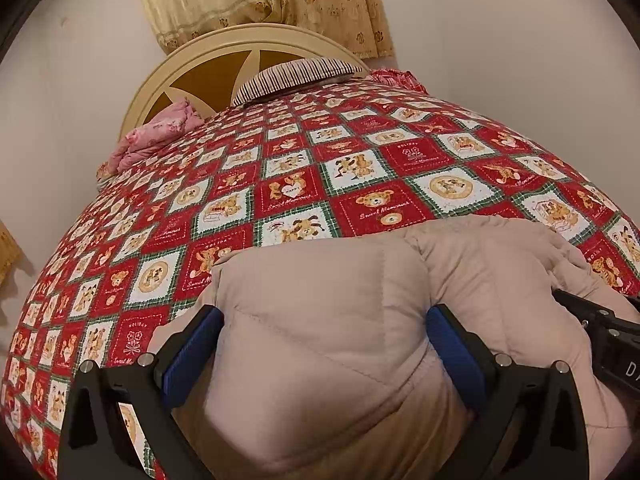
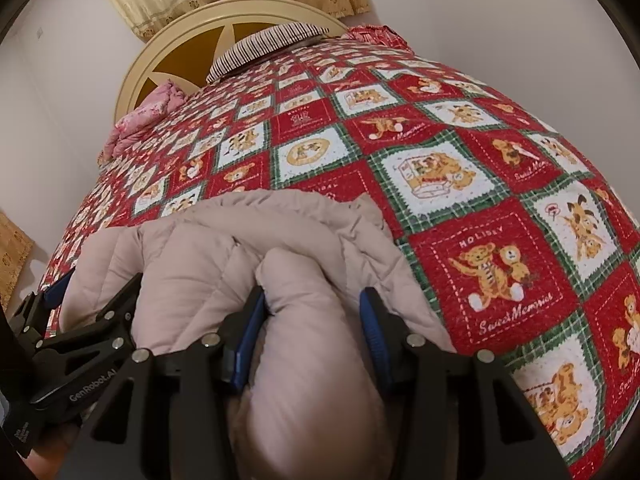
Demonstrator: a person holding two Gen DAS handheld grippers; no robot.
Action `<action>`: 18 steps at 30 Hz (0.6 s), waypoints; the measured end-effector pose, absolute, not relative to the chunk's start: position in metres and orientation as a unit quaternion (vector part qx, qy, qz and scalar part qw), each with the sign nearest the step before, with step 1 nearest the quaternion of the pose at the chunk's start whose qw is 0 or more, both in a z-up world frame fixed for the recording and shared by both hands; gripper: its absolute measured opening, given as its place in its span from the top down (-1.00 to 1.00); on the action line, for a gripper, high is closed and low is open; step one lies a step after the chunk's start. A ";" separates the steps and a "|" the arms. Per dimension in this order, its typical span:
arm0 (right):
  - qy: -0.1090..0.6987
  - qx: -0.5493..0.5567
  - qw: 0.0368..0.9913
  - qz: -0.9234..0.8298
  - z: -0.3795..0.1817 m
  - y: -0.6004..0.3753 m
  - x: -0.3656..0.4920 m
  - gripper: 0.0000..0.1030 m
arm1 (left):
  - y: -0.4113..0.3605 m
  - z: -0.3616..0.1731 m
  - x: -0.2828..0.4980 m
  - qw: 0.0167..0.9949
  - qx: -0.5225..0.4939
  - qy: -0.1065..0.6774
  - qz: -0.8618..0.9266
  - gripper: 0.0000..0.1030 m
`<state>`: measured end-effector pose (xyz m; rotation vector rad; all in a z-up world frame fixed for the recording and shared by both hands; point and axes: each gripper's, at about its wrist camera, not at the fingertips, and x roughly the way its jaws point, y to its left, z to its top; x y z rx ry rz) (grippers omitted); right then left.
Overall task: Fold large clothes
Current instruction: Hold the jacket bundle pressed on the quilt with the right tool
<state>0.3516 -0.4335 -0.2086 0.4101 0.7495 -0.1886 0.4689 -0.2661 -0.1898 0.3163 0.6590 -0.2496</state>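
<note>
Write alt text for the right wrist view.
The right gripper has a thick roll of a beige padded jacket between its blue fingers, on a bed with a red teddy-bear quilt. The left gripper is at the jacket's left edge; a striped pillow lies by the headboard.

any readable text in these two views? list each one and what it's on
"HOLIDAY" and "Sweet Memories": red teddy-bear square of the bedspread.
"Sweet Memories": red bear-face square of the bedspread, left wrist view.
"GenRobot.AI": black body of the left gripper, right wrist view.
"D", then cut off by the frame edge: black body of the right gripper, left wrist view.
Other quilt squares and the small white print under "GenRobot.AI": too small or blurred.
</note>
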 end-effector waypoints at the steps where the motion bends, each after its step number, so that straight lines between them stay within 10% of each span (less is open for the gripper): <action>1: 0.364 0.197 0.906 -0.092 -0.209 -0.433 0.352 0.04 | -0.266 -0.190 0.469 0.926 0.154 0.323 -0.122 -0.98; 18: 0.377 0.182 0.902 -0.101 -0.212 -0.432 0.358 0.02 | -0.265 -0.194 0.474 0.921 0.154 0.334 -0.125 -0.98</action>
